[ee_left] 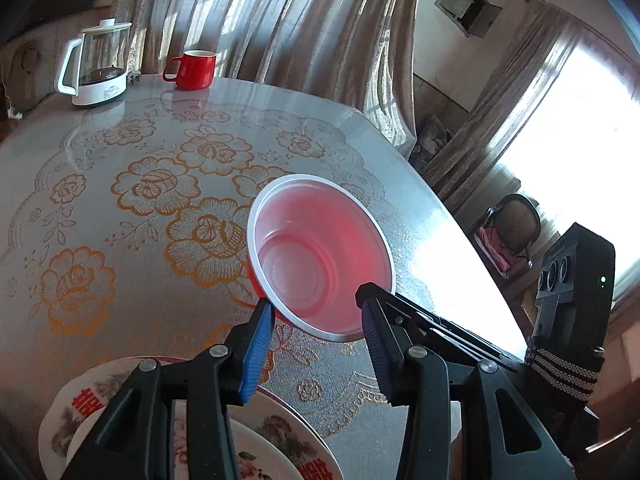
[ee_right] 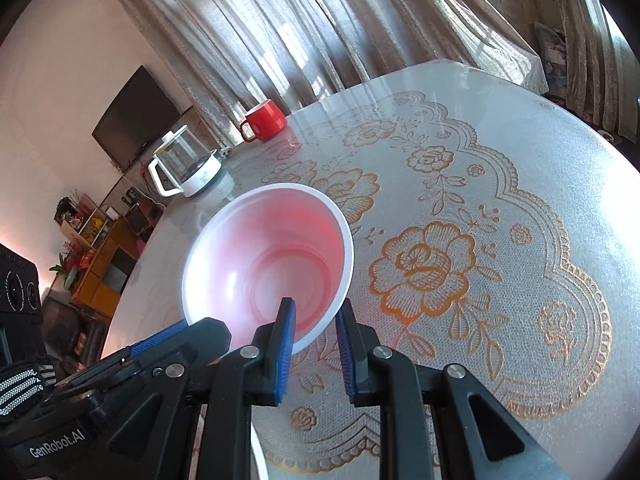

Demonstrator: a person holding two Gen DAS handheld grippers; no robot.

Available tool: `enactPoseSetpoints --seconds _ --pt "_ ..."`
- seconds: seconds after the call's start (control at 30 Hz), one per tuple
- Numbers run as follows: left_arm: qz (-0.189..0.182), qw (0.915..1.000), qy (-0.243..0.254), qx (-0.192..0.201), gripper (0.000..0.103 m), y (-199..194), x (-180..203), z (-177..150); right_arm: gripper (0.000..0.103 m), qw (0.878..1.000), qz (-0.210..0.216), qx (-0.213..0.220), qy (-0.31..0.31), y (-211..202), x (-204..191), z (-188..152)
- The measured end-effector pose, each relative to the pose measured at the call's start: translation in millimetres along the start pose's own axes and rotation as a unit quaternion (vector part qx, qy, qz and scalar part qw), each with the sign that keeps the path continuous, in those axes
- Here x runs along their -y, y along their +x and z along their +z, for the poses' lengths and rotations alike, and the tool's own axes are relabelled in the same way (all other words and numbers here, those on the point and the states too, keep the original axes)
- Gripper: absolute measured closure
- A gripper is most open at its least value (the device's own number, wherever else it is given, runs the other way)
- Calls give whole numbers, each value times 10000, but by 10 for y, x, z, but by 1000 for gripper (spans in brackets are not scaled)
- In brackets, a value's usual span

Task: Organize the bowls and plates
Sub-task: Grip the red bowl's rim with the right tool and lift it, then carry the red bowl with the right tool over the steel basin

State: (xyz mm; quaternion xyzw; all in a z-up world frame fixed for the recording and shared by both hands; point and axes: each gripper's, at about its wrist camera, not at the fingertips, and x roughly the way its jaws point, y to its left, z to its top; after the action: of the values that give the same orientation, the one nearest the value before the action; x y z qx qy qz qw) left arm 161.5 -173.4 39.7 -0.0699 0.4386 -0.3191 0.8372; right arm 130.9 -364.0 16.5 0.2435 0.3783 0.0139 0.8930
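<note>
A red plastic bowl (ee_left: 320,256) with a white inside hangs tilted above the table. In the right wrist view my right gripper (ee_right: 316,316) straddles the bowl's (ee_right: 268,256) near rim, one finger inside and one outside, closed on the rim. My left gripper (ee_left: 316,312) is open, its blue-padded fingers on either side of the bowl's lower edge, the left pad (ee_left: 260,332) close to the red outer wall. Under the left gripper lie stacked patterned plates (ee_left: 288,432) with red characters.
The round table (ee_right: 500,200) has a lace-patterned cover. A red mug (ee_left: 194,70) and a glass kettle (ee_left: 98,66) stand at its far edge before the curtains. The right gripper's body (ee_left: 572,312) shows in the left wrist view. A chair (ee_left: 512,228) stands beyond the table.
</note>
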Motion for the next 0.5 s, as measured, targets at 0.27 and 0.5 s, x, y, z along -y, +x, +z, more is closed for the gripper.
enactPoseSetpoints --seconds 0.27,0.5 --pt "10 9998 -73 202 58 -263 -103 -113 83 9997 93 47 -201 -104 -231 -79" --pt "91 9991 -146 398 58 -533 -246 -215 83 9990 223 19 -400 -141 -466 -173"
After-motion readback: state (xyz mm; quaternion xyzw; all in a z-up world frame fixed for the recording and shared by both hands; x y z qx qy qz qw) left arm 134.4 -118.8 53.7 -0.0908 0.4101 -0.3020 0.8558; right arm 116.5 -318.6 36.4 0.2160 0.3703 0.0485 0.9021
